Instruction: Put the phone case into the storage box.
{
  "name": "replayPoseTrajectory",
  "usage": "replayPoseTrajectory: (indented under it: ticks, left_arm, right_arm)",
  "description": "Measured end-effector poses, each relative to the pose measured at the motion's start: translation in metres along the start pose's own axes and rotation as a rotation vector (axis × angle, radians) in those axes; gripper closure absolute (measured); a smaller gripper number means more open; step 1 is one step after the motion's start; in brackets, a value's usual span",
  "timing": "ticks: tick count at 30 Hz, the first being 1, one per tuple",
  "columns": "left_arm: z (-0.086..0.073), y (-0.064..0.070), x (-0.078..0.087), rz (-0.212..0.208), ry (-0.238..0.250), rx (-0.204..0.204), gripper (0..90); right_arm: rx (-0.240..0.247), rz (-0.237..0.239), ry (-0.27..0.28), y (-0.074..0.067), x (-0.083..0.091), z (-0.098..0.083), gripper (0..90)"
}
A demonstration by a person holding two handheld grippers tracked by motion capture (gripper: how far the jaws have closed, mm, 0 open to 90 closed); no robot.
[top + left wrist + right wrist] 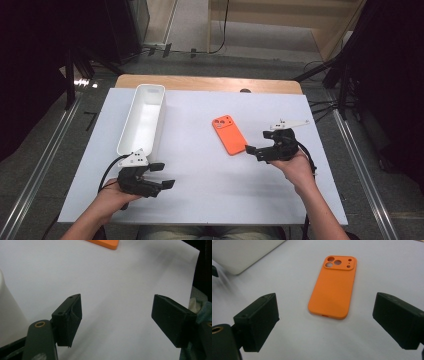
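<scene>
Black jaws of the right gripper [325, 322] stood wide apart with nothing between them, just short of the near end of the orange phone case [333, 288]. That case lay flat on the white table sheet [210, 180], camera cut-outs at its far end, right of the middle. On the other side, the left gripper [162, 176] hung over bare sheet with its jaws also apart and empty, just below the near end of the long white bin [142, 117].
</scene>
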State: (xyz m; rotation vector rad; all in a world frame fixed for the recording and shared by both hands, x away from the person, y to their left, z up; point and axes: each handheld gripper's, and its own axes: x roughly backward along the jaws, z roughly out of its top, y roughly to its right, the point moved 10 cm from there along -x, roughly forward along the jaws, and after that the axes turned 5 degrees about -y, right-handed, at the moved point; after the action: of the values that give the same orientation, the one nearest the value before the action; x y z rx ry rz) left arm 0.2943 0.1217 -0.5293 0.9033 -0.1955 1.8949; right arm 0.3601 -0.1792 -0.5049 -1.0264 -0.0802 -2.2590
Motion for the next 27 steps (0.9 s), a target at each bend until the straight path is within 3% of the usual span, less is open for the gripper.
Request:
replayPoseTrajectory:
  ticks: [27]
  left_arm:
    - [-0.001, 0.002, 0.0, -0.007, -0.008, 0.0, 24.1]
  right_arm:
    - [-0.046, -0.036, -0.023, 0.006, -0.031, 0.04, 5.6]
